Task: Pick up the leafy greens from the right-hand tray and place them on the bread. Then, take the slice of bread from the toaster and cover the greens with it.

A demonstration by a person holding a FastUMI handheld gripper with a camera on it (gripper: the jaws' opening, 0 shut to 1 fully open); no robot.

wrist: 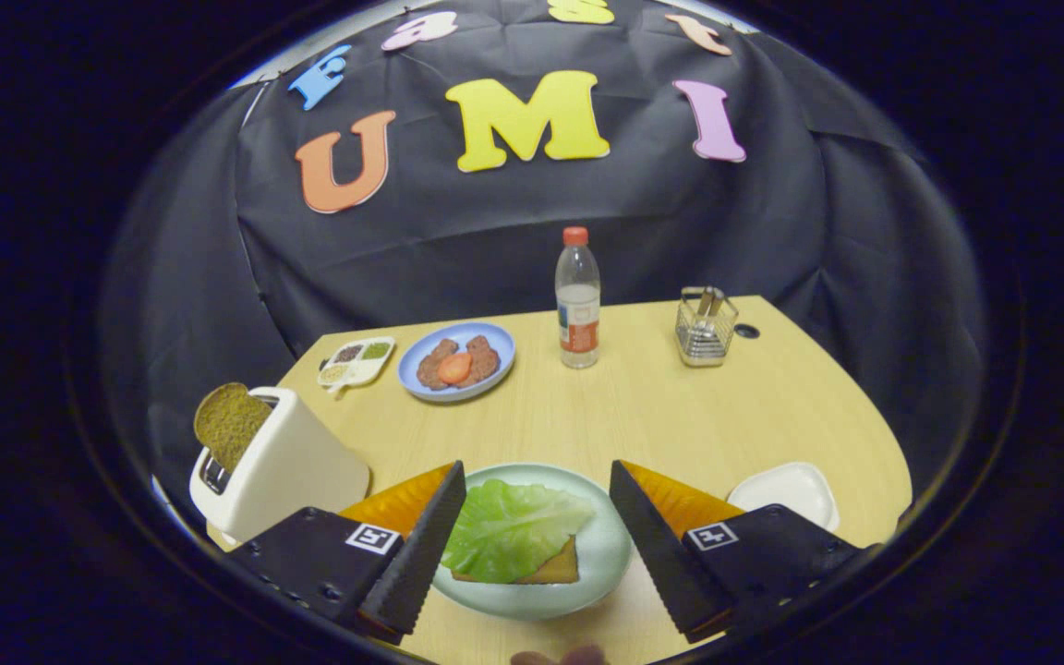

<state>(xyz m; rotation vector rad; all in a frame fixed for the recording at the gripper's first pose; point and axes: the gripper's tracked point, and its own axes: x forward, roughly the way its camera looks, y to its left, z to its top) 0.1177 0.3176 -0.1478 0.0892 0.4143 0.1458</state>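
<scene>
A green lettuce leaf (513,526) lies on a slice of brown bread (558,568), which rests on a pale green plate (608,563). The plate sits between and just below my fingers. My gripper (537,494) is open above the plate, with nothing held between its fingers. A white toaster (278,466) stands to the left of the left finger, with a brown slice of bread (229,423) sticking up out of its slot. A small white tray (789,491) sits to the right of the right finger and looks bare.
Farther back on the wooden table (643,416) stand a blue plate (495,344) with meat patties and a tomato slice, a white condiment tray (356,360), a plastic water bottle (578,300) and a metal wire holder (706,328). The table's far and right edges are curved.
</scene>
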